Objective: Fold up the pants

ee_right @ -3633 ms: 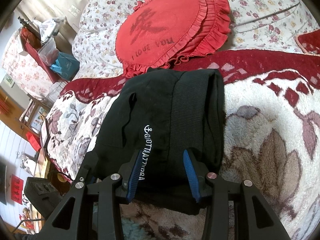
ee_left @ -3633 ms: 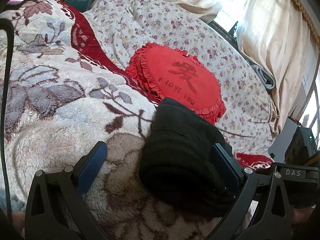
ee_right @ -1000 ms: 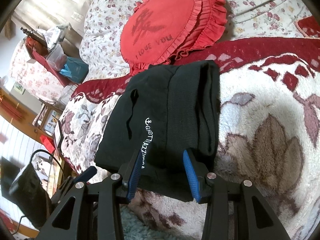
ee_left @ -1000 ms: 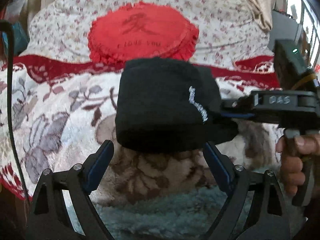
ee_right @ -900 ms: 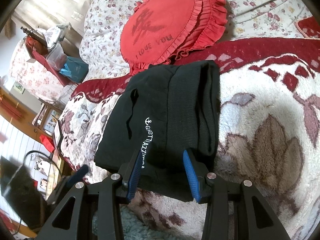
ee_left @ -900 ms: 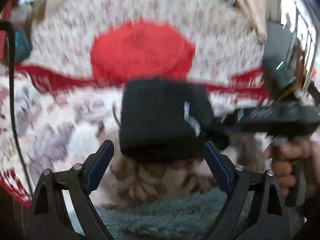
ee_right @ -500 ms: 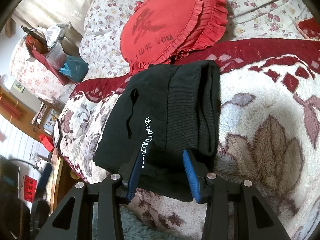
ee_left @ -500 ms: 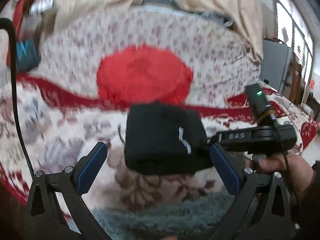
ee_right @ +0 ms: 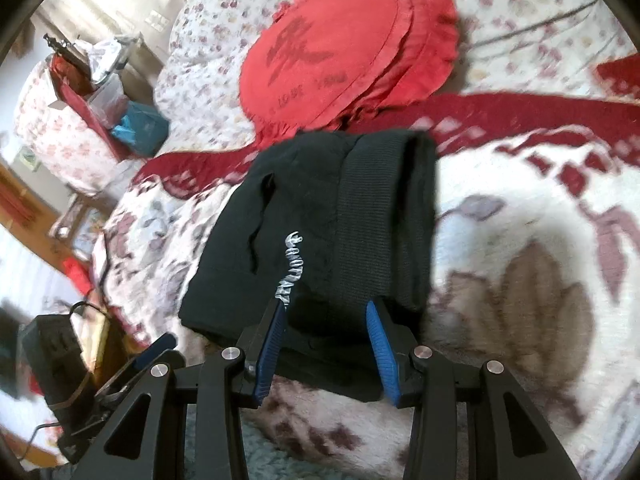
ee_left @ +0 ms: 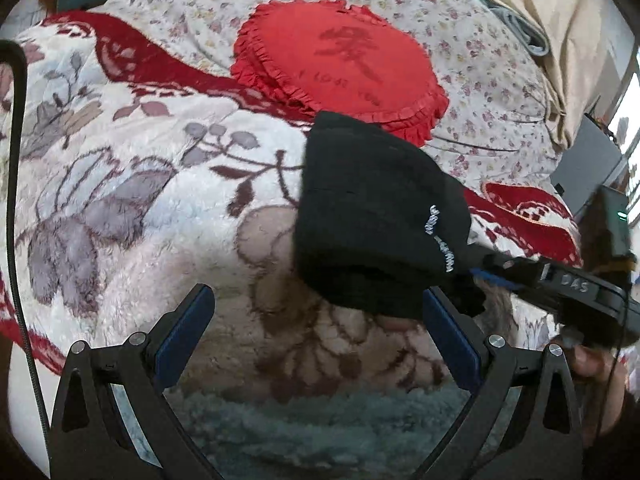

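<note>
The black pants (ee_left: 372,216), folded into a thick bundle with white lettering, lie on the fleece blanket (ee_left: 132,208). My left gripper (ee_left: 316,312) is open wide with nothing between its fingers. The bundle sits just beyond its right finger (ee_left: 448,332). My right gripper (ee_left: 560,280) comes in from the right, held by a person's hand (ee_left: 592,364). In the right wrist view, the right gripper (ee_right: 326,316) is shut on the near edge of the pants (ee_right: 328,208), and its blue pads (ee_right: 274,332) press the cloth from both sides. One left finger (ee_right: 156,350) shows at the lower left.
A red frilled round cushion (ee_left: 340,56) lies just behind the pants on a floral quilt (ee_left: 480,92). Beige curtains (ee_left: 560,12) hang at the far right. A red box with bags (ee_right: 100,92) stands beside the bed. A black cable (ee_left: 14,200) runs down the left edge.
My left gripper has swung and rolled, so the pants now sit toward its right finger instead of centred ahead, and its jaws stand a little wider. The right gripper keeps its hold.
</note>
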